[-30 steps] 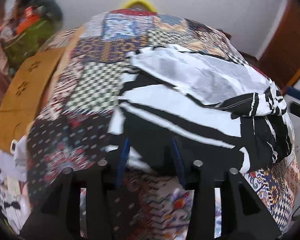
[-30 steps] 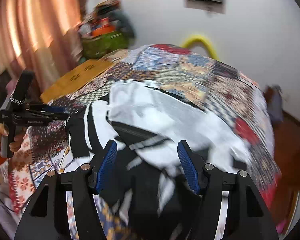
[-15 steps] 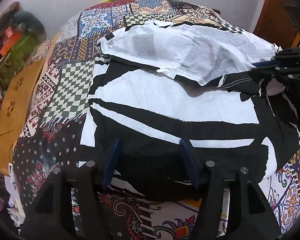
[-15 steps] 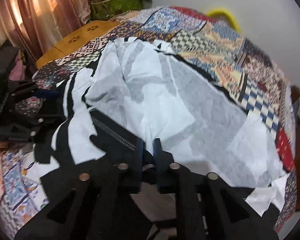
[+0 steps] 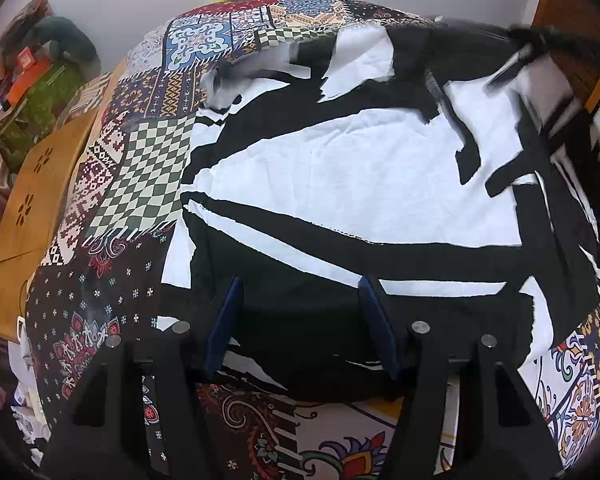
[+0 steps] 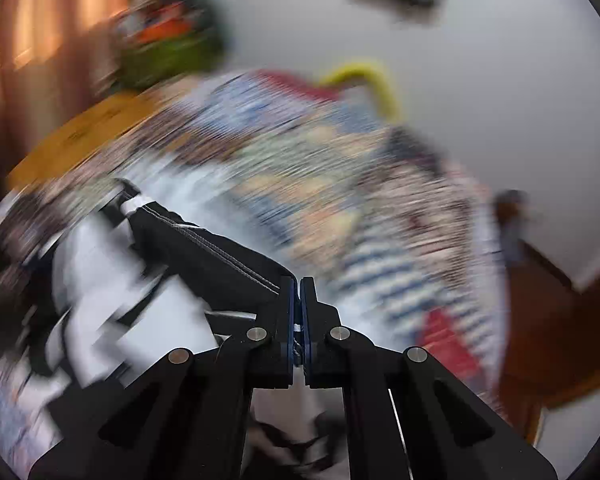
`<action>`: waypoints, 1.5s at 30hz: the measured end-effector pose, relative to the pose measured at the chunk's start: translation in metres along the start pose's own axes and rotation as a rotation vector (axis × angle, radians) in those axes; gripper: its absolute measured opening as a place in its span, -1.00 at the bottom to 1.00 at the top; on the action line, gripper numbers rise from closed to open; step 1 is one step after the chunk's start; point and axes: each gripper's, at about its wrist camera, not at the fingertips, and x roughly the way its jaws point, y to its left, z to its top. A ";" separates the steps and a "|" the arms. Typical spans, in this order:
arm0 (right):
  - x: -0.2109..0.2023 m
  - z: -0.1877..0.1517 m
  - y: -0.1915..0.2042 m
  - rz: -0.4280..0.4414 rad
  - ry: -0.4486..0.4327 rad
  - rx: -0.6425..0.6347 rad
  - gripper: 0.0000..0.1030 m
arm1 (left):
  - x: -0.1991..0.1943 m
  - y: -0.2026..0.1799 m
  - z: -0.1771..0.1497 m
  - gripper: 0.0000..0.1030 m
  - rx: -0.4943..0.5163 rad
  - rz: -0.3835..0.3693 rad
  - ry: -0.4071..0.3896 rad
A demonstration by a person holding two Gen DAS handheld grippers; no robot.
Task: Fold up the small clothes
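A black-and-white patterned garment (image 5: 360,184) lies spread on the patchwork bedspread (image 5: 148,168). My left gripper (image 5: 300,320) is open, its blue pads straddling the garment's near black edge without pinching it. My right gripper (image 6: 299,312) is shut on the garment's black stitched hem (image 6: 204,248) and holds it lifted; this view is motion-blurred. In the left wrist view that lifted far-right part of the garment (image 5: 520,52) is blurred, and the right gripper itself cannot be made out there.
A yellow wooden table (image 5: 32,200) stands left of the bed, with a green bag of clutter (image 5: 32,88) behind it. A yellow hoop (image 6: 364,80) leans on the white wall. A brown wooden door (image 5: 572,8) is at the right.
The right gripper closed on the garment's hem and swept it up and across, unfolding the white flap. The left gripper stayed open at the near edge as the garment flattened.
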 end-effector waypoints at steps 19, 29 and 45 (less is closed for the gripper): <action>-0.042 -0.079 -0.060 0.098 0.071 0.113 0.03 | 0.001 0.079 0.074 0.17 -0.261 -0.005 -0.023; -0.030 -0.080 -0.057 0.086 0.018 0.090 -0.94 | 0.076 0.076 0.118 0.21 -0.248 0.017 0.078; -0.062 -0.107 -0.118 0.033 -0.012 0.374 -0.44 | 0.064 0.094 0.078 0.28 -0.168 0.181 0.119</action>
